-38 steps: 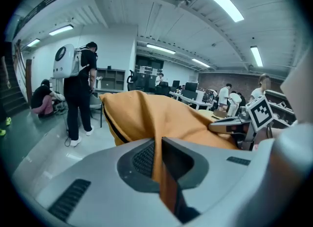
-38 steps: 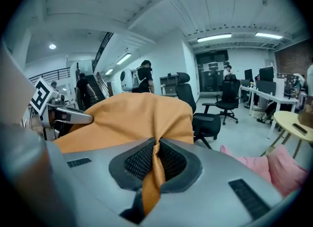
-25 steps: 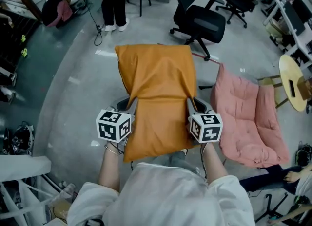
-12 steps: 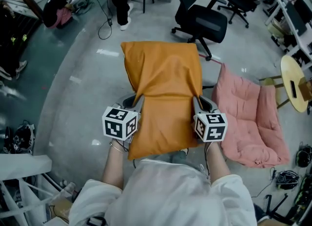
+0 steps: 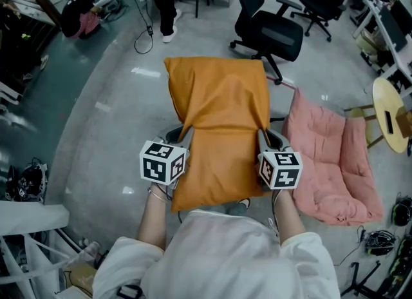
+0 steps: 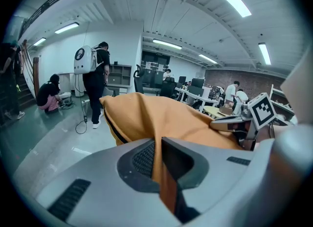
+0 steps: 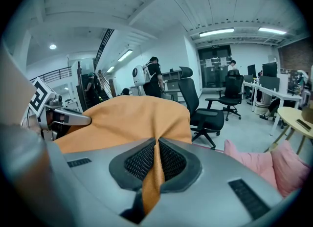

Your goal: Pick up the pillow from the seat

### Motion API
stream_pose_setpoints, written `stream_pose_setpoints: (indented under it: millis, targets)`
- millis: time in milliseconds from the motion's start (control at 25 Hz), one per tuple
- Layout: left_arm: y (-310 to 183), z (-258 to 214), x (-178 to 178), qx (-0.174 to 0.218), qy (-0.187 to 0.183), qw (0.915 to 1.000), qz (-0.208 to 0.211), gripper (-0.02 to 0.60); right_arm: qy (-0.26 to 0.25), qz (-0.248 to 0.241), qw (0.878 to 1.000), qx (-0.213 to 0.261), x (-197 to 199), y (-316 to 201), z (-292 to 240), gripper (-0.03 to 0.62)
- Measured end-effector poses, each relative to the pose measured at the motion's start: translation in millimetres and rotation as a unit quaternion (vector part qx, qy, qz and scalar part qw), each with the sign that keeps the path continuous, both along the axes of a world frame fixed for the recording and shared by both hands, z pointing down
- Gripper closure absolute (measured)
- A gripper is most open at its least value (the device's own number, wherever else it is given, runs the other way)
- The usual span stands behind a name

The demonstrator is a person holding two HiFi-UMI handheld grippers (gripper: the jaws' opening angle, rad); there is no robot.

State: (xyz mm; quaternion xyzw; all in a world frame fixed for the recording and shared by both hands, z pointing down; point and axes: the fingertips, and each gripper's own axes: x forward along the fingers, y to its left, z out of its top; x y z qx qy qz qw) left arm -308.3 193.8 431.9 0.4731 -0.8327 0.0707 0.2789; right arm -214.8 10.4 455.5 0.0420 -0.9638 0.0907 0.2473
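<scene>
My left claw [image 6: 159, 170] is clamped on a thin pinch of orange cloth: its grey, smooth plastic shells meet on the fold, and the dark mesh-patterned pads [image 6: 144, 160] press it from both sides. My right claw [image 7: 155, 165] is shut the same way, with a narrow ridge of the same cloth squeezed upright between its black textured pads [image 7: 139, 161]. The cloth belongs to the pillow [image 5: 219, 114], a large rectangular cushion in a smooth, faintly shiny orange cover with a dark seam line along one edge. It hangs between my two claws, gripped at its left and right edges about halfway along its length, so the cover puckers into creases that run from each grip toward the middle. The far half bulges plump and stands out ahead of me; the near half droops toward my chest. Each claw carries a white cube with black square markers, the left cube [image 5: 163, 161] and the right cube [image 5: 280, 169] sitting just outside the pillow's edges. The pillow is off the seat: the pink padded seat [image 5: 328, 162], soft and quilted into rounded sections, lies lower down to my right, just beside the right claw. Under everything is a grey, glossy floor [image 5: 109, 117]. Beyond the pillow's far edge stands a black office chair [image 5: 273, 30] on a wheeled base, and a round pale wooden table [image 5: 389, 114] sits at the far right
</scene>
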Motion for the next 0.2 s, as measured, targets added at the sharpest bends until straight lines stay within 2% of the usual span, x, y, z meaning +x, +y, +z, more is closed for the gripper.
stream_pose_setpoints:
  millis: [200]
  targets:
    - [-0.6, 1.8, -1.2, -0.008, 0.002, 1.0000, 0.000, 0.561, 0.002, 0.002, 1.000, -0.001, 0.2, -0.8, 0.1, 0.559]
